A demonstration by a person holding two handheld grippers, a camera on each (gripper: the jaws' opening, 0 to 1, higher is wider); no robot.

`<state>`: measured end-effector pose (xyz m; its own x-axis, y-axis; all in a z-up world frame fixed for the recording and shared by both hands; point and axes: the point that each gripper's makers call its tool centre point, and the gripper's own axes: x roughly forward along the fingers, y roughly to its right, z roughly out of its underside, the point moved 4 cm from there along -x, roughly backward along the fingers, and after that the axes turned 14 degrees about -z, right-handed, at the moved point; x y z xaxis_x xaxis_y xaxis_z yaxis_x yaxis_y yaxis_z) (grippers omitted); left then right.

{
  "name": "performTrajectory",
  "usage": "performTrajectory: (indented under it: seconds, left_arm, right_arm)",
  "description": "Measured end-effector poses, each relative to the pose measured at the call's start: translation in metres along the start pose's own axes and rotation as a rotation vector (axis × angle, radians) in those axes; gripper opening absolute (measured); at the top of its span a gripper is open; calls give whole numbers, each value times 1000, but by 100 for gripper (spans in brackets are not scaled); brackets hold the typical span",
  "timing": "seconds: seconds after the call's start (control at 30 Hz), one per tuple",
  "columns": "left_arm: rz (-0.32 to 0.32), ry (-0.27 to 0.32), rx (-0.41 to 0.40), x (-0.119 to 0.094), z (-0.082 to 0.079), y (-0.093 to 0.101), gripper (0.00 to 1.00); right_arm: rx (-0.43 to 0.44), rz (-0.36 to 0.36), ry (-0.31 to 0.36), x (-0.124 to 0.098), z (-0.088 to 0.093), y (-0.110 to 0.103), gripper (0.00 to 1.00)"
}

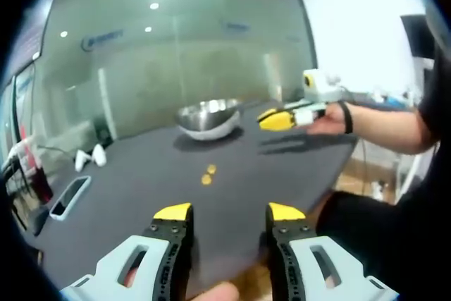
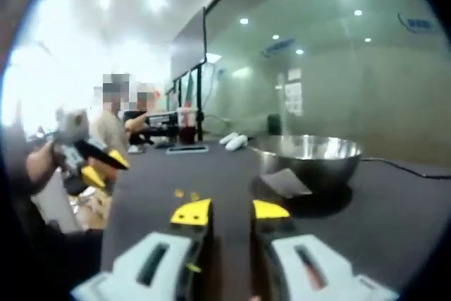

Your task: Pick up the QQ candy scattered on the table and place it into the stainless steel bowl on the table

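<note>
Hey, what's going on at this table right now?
A person holds a handheld gripper in each hand over a dark grey table. The left gripper is open and empty, aimed at two small yellow candies on the tabletop. The right gripper, also open and empty, sits near the shiny stainless steel bowl. No candy has been picked up yet.

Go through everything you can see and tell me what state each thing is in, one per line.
Left tool: open, empty, raised over the table's near edge.
Right tool: open, empty, beside the bowl.
Stainless steel bowl: upright on the table; contents cannot be seen.
QQ candy: two yellow pieces lying on the table, outside the bowl.
Table: dark top.
</note>
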<state>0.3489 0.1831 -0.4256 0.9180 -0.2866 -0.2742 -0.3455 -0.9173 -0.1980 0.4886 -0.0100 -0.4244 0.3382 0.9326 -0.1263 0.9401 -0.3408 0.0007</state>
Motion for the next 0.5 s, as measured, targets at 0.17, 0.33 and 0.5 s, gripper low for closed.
performTrajectory:
  seconds: [0.17,0.33,0.5]
  left_arm:
    - [-9,-3,-7,-2,2,-2,42]
    - [-14,-11,-10,-3,6,-3,42]
    - [-19,-13,-11,-6,7,-4,42]
  right_arm:
    - [-23,-88,-55,23,6,-7,22]
    - [-34,-130,-89,51,6,-17,21]
    - [-49,-162,-161,79,12,-25,19]
